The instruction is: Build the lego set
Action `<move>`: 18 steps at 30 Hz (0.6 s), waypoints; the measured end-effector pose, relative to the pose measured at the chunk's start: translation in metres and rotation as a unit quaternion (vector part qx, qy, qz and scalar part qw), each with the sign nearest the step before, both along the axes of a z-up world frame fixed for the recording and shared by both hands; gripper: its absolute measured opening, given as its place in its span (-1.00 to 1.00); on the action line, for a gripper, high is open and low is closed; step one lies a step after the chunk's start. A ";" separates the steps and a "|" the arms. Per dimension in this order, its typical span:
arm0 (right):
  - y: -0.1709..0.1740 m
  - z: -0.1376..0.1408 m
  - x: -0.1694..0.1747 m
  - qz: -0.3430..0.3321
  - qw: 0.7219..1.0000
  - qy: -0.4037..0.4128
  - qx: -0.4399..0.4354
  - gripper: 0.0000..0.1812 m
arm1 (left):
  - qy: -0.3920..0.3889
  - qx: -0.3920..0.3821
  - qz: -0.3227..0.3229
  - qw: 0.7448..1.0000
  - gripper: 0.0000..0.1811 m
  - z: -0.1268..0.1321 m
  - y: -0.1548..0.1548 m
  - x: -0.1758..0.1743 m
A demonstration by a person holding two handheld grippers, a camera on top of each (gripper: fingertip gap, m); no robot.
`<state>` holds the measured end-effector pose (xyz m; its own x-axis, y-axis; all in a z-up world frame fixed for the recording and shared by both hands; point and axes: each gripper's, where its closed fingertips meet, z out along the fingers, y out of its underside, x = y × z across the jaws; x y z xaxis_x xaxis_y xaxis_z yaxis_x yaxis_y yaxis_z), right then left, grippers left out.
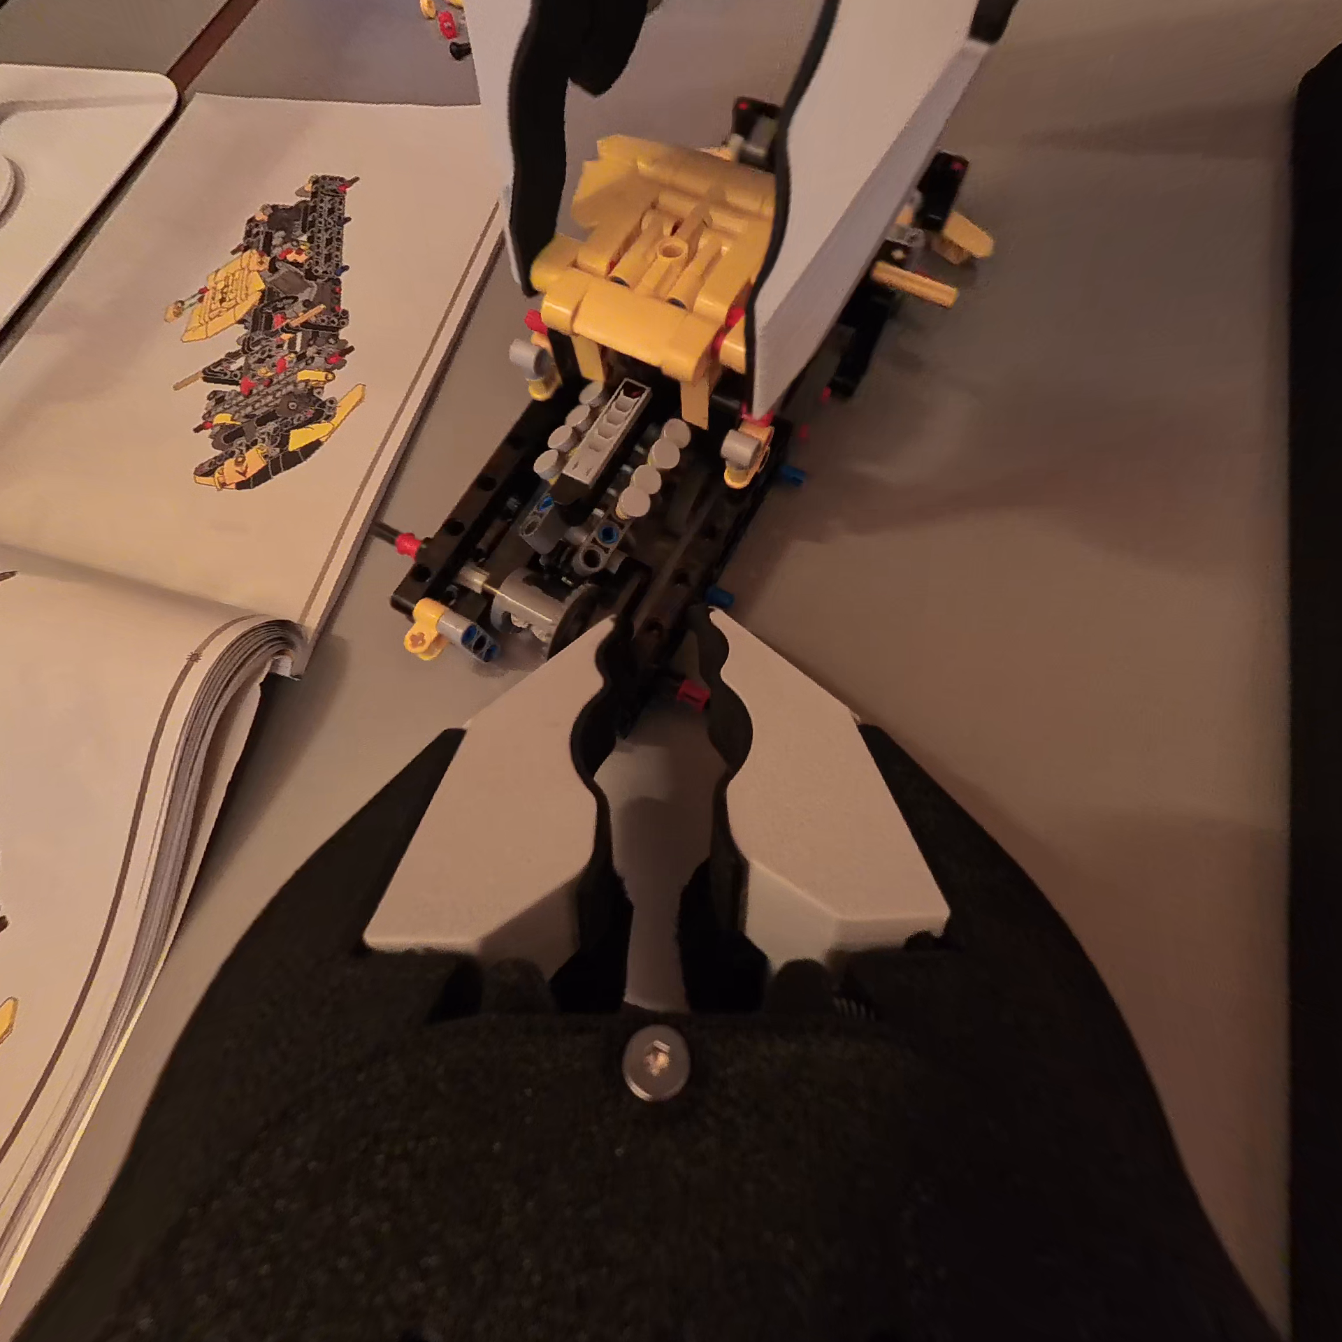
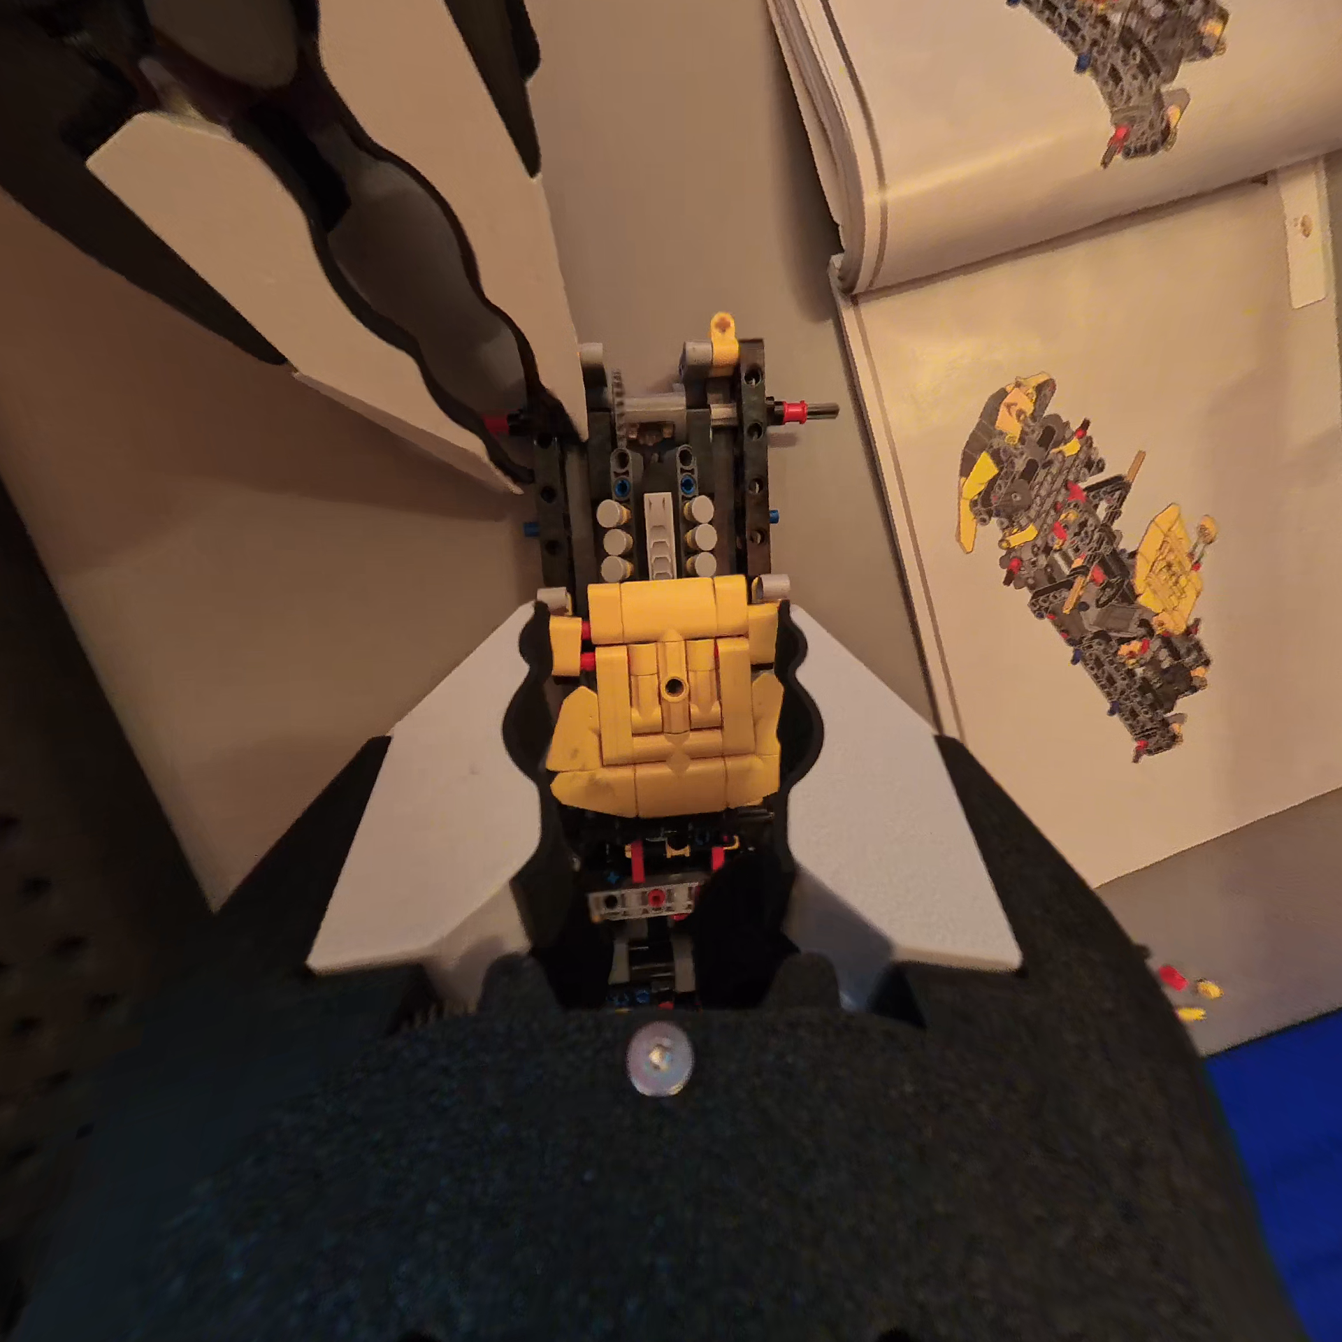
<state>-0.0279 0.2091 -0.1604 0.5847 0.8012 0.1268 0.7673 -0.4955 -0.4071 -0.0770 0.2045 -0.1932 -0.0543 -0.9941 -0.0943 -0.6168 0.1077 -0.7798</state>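
Observation:
A Lego vehicle chassis (image 1: pixel 581 508) of black beams with grey engine cylinders lies on the grey table; it also shows in the right wrist view (image 2: pixel 653 523). A yellow seat-like assembly (image 1: pixel 653 269) sits on its far half. My left gripper (image 1: pixel 657 646) is shut on the chassis's near black side beam, and shows at the upper left of the right wrist view (image 2: pixel 552 446). My right gripper (image 2: pixel 662 617) is shut on the yellow assembly (image 2: pixel 668 697), one finger on each side. It reaches in from the top of the left wrist view (image 1: pixel 639 341).
An open instruction booklet (image 1: pixel 218 363) with pictures of the model lies left of the chassis, to the right in the right wrist view (image 2: pixel 1089 508). A white tray (image 1: pixel 72 145) lies beyond it. Small loose pieces (image 2: pixel 1191 995) lie near a blue surface (image 2: pixel 1271 1162); others lie at the far table edge (image 1: pixel 446 22). There is about 7 centimetres between the tips of the two grippers.

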 end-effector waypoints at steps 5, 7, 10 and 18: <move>-0.011 0.005 0.005 -0.009 0.999 0.018 -0.034 -0.03 | -0.005 -0.005 -0.009 1.000 -0.83 0.001 -0.006 0.001; -0.010 0.004 0.010 -0.006 0.999 0.009 -0.030 -0.11 | -0.005 -0.002 -0.010 1.000 -0.82 0.001 -0.006 0.001; -0.006 0.004 0.009 0.011 1.000 0.013 -0.025 -0.23 | -0.005 -0.004 -0.011 1.000 -0.82 0.001 -0.006 0.001; -0.007 0.003 0.005 0.059 0.998 0.001 -0.025 -0.34 | -0.003 0.005 -0.011 1.000 -0.83 0.000 -0.006 0.001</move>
<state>-0.0225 0.2023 -0.1574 0.4860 0.8698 0.0848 0.8208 -0.4210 -0.3860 -0.0764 0.1989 -0.1931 -0.0753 -0.9917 -0.1040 -0.6094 0.1284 -0.7824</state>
